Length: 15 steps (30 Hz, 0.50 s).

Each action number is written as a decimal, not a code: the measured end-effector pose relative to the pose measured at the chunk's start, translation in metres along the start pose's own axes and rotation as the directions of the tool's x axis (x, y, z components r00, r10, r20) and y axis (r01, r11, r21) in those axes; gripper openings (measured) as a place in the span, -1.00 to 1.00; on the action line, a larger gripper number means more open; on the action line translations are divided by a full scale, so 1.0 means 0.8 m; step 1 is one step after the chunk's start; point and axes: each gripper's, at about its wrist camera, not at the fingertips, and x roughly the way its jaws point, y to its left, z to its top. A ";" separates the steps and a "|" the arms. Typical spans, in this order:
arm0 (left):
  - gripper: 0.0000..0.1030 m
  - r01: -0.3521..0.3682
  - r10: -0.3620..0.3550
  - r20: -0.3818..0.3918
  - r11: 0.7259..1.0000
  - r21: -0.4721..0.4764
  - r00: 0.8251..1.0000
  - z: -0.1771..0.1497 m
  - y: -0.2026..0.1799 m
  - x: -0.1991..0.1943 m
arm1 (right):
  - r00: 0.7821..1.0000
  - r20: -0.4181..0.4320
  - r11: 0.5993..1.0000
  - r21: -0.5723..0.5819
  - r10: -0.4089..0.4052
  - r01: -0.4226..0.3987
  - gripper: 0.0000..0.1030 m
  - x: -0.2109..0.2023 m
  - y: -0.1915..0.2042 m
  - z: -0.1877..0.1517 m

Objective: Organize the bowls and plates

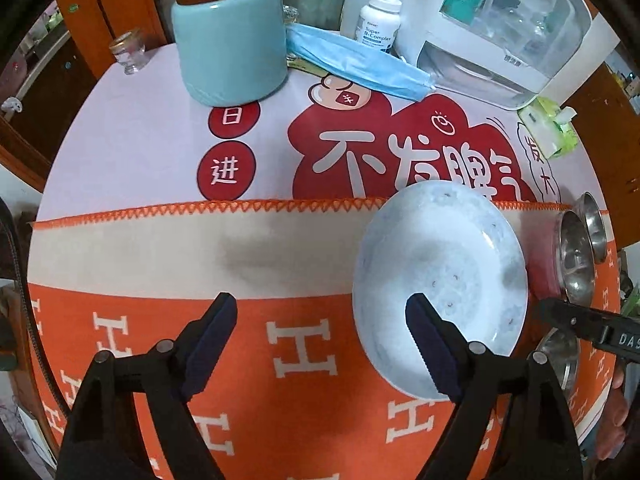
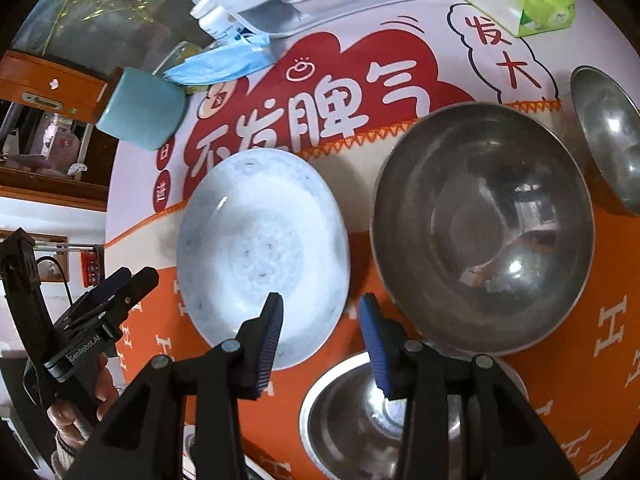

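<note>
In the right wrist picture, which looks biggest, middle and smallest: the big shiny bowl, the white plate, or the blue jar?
1. Big steel bowl, the widest.
2. White plate, only a bit smaller; both sit similarly near the camera.
3. Blue jar, smallest, but it stands farther back, so its true size is unsure.

A round table (image 1: 140, 128) carries an orange blanket (image 1: 280, 320); beyond its stitched edge stands a teal canister (image 1: 230, 40).

The right gripper (image 2: 320, 340) hung open above the orange cloth (image 2: 560, 320), between a white plate (image 2: 260, 248) and a large steel bowl (image 2: 484, 224); a smaller steel bowl (image 2: 344, 416) lay beneath.
</note>
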 end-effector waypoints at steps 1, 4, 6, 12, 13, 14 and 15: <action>0.59 0.006 -0.006 -0.003 1.000 -0.001 1.000 0.002 -0.001 0.003 | 1.000 -0.003 1.000 0.001 -0.004 0.004 -0.30 0.003 -0.001 0.001; 0.32 0.029 -0.029 -0.033 1.000 0.001 0.999 0.007 -0.003 0.015 | 1.000 -0.017 1.000 0.004 -0.011 0.011 -0.39 0.012 -0.004 0.005; 0.12 0.034 -0.034 -0.058 0.999 0.000 0.998 0.010 -0.004 0.024 | 1.000 -0.023 1.000 0.005 -0.013 0.013 -0.51 0.017 -0.006 0.007; -0.03 0.058 -0.060 -0.102 0.998 -0.019 0.993 0.015 -0.005 0.045 | 0.999 -0.031 0.999 -0.013 -0.039 0.039 -0.57 0.022 0.001 0.009; -0.06 0.066 -0.068 -0.108 0.998 -0.022 0.992 0.015 -0.005 0.047 | 0.998 -0.040 0.999 -0.007 -0.045 0.045 -0.57 0.023 0.001 0.009; -0.08 0.072 -0.074 -0.113 0.997 -0.025 0.991 0.016 -0.005 0.049 | 0.998 -0.049 0.999 0.002 -0.050 0.051 -0.57 0.025 0.001 0.008; -0.08 0.074 -0.077 -0.116 0.997 -0.025 0.990 0.016 -0.006 0.051 | 0.997 -0.053 0.998 0.011 -0.059 0.060 -0.57 0.026 -0.001 0.006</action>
